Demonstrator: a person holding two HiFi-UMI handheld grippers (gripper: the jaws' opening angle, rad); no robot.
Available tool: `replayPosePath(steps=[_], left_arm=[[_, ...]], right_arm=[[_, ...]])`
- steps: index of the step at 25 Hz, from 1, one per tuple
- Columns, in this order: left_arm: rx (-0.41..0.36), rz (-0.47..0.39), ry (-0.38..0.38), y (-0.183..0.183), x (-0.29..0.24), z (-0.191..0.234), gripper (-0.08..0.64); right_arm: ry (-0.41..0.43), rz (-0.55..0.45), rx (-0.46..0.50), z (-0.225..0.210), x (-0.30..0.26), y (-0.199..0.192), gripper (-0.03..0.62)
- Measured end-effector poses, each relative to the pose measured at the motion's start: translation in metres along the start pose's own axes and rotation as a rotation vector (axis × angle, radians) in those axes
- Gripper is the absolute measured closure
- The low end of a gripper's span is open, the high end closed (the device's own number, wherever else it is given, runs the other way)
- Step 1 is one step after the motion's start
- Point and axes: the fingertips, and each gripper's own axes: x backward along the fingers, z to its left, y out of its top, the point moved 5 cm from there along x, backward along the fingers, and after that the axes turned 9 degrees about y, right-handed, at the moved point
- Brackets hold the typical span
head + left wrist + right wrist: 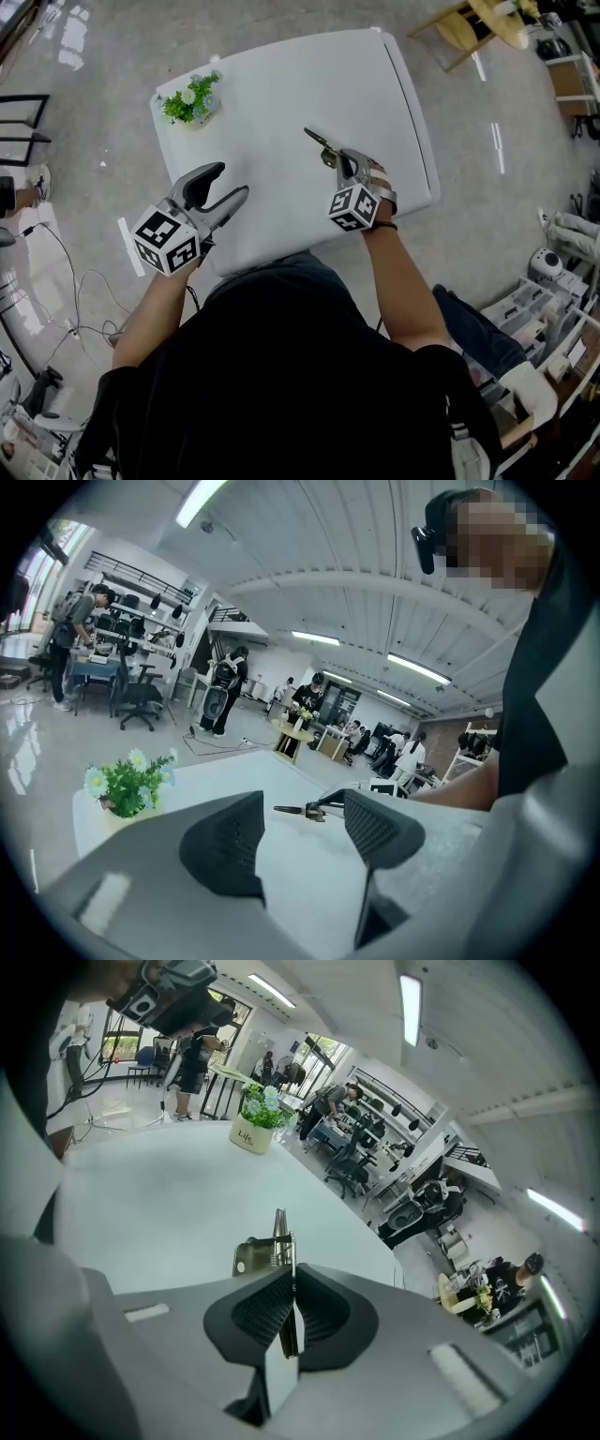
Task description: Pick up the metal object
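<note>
The metal object (322, 145) is a thin brass-coloured piece with a flat plate and a long narrow tip. My right gripper (345, 164) is shut on it and holds it just above the white table (281, 84). In the right gripper view the metal object (278, 1241) sticks out past the closed pads (264, 1307), its tip pointing away. My left gripper (225, 184) hovers open over the table's near left part, with nothing between its fingers. Beyond the left gripper's open pads (375, 829), the metal object (302, 810) shows small, with the right gripper behind it.
A small potted plant (193, 99) stands at the table's far left corner. The table's near edge lies close to the person's body. Chairs, cables and shelving lie on the floor around the table.
</note>
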Motion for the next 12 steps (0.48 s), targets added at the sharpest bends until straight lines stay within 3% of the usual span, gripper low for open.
replayPosePath(steps=[12], left_arm=[[-0.053,-0.011,-0.048,0.005,0.020,-0.022,0.175]], right_arm=[[-0.075,-0.019,-0.050,0.006,0.050,-0.001,0.560]])
